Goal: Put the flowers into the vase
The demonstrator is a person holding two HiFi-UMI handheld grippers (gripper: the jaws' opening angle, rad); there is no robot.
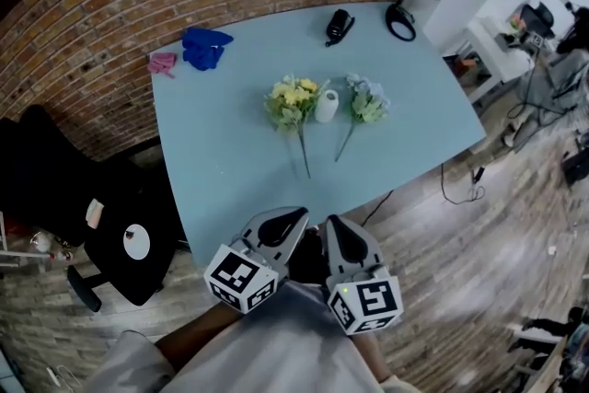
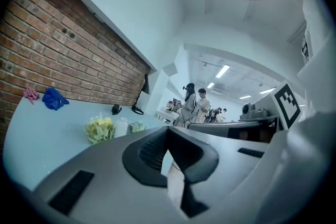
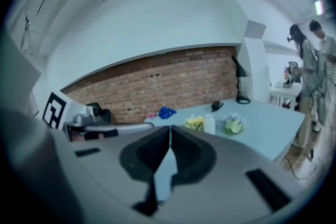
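Observation:
On the pale blue table (image 1: 230, 170) a small white vase (image 1: 327, 106) stands between two bunches lying flat: yellow flowers (image 1: 293, 103) on its left and pale blue-green flowers (image 1: 366, 102) on its right, stems towards me. My left gripper (image 1: 301, 213) and right gripper (image 1: 332, 222) hang side by side at the table's near edge, well short of the flowers. Both are shut with nothing between the jaws. The left gripper view shows the yellow flowers (image 2: 100, 128) and vase (image 2: 121, 126) far beyond its shut tips (image 2: 169, 131). The right gripper view shows the vase (image 3: 209, 124) beyond its own shut tips (image 3: 170, 128).
At the table's far left lie a blue cloth (image 1: 204, 47) and a pink item (image 1: 163, 63). A black device (image 1: 339, 26) and a desk lamp (image 1: 405, 14) sit at the far edge. A black chair (image 1: 129, 248) stands left of the table. People (image 2: 195, 105) stand far off.

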